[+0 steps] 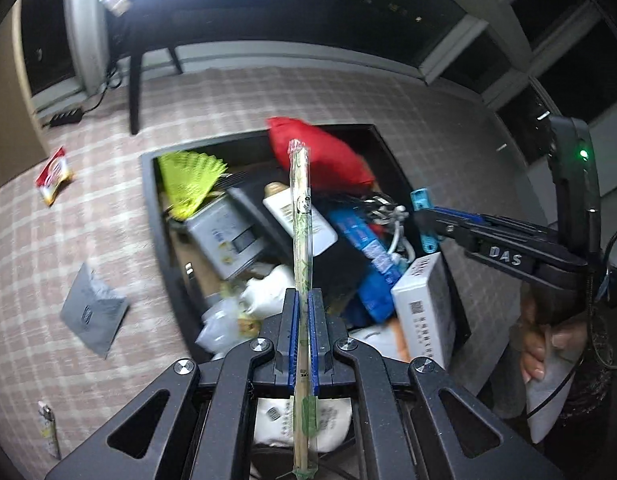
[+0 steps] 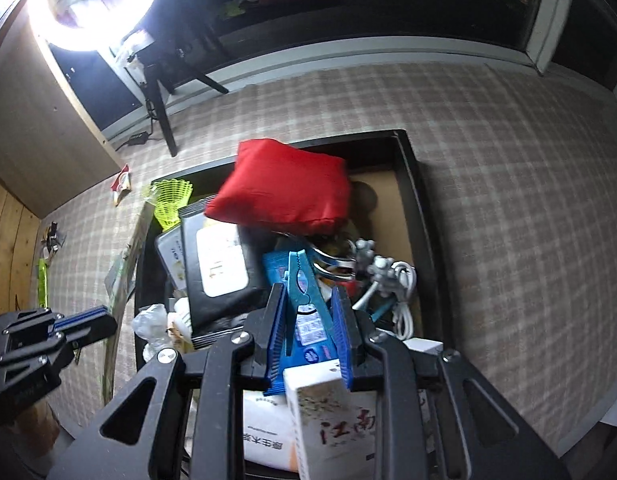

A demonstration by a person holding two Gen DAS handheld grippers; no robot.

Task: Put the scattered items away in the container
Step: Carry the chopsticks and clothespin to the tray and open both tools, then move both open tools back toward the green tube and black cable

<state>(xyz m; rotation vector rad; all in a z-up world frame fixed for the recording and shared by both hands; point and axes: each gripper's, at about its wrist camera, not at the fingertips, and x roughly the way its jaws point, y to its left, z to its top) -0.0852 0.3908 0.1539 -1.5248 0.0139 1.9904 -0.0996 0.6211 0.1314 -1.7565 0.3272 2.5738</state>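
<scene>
Wrapped chopsticks are pinched between the blue pads of the left gripper, jaws nearly closed on the thin sleeve, which pokes out forward over the container. Over on the other side, a teal clothespin is clamped by the right gripper — jaws narrow, pads pressed on its sides, and it's held just above the pile.

That black container is pretty much stuffed already: a red pouch is perched on top at the far end, a yellow-green shuttlecock is wedged in the far-left corner, a black box with a white label sits left of centre, and a white cable is coiled on the right. A white carton is propped at the near-right wall.

Some stuff is left out on the checked cloth — a red snack packet, a grey pouch and a lighter, all well apart from the container on its left.
</scene>
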